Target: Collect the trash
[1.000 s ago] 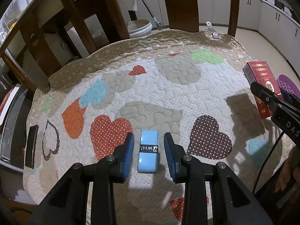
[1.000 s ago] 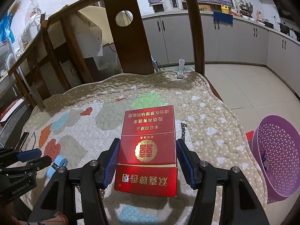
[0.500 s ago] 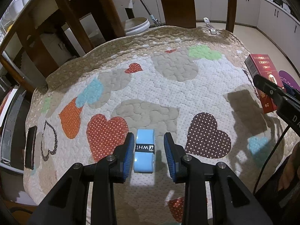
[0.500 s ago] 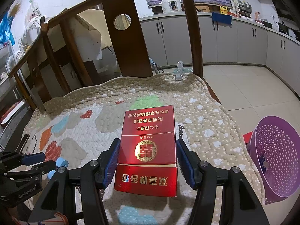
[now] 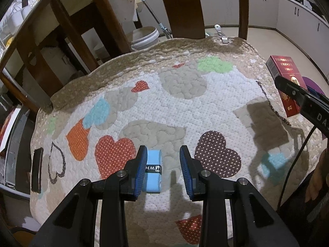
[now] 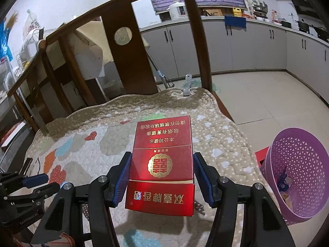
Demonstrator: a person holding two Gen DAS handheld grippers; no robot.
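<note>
So the left gripper (image 5: 163, 171) sits open over the quilt-covered worktop (image 5: 185, 103), with the little blue roll (image 5: 153, 169) touching its left pad and a clear gap on the other side. Over on the right, the right gripper (image 6: 162, 177) is clamped on the red cigarette box (image 6: 162, 156), held above the quilt. Purple basket (image 6: 298, 177) sits off the worktop's right edge.

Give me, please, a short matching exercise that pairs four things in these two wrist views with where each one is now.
Things:
1. red cigarette box
2. light blue roll
3. purple basket
4. black phone

Places:
A. on the floor beside the table
B. between the right gripper fingers
C. at the quilt's left edge
D. against the left gripper left finger

Pairs: 1-B, 2-D, 3-A, 4-C
</note>
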